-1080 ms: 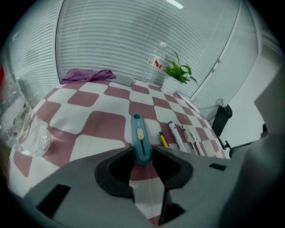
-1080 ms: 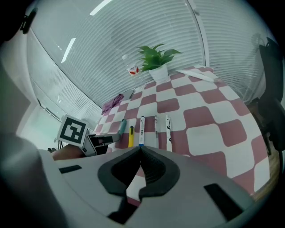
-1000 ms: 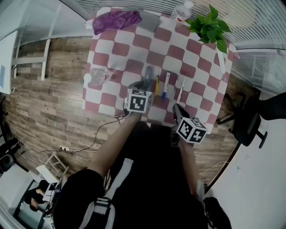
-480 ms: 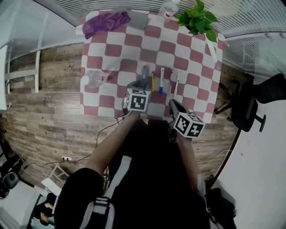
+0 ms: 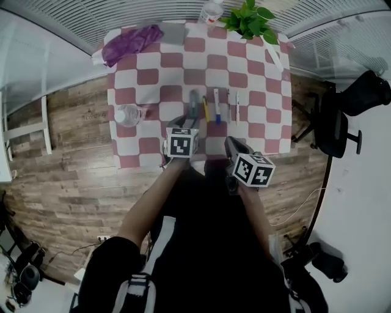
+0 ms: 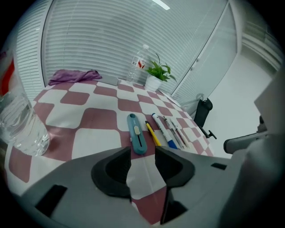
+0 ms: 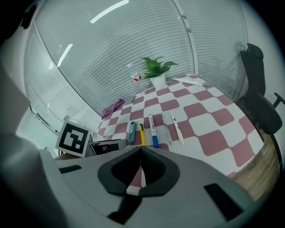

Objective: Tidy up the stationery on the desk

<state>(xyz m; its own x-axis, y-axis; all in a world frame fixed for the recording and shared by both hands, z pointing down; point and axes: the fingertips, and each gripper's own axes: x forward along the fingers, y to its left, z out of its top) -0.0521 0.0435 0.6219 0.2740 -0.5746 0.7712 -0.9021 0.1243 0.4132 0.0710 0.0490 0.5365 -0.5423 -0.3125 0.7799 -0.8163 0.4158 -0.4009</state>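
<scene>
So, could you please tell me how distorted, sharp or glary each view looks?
Head view: strong fisheye; the edges of the checkered table and the floor planks bow. Left gripper view: dark round vignette, utility knife sharp, glass at the left edge warped. Right gripper view: same vignette, bright light streaks glare across the blinds.

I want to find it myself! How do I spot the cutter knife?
Look at the red-and-white checkered table, where a row of pens lies side by side. The cutter knife is at the row's left end, beside the yellow pen; it's the only fat, blue-green one.
</scene>
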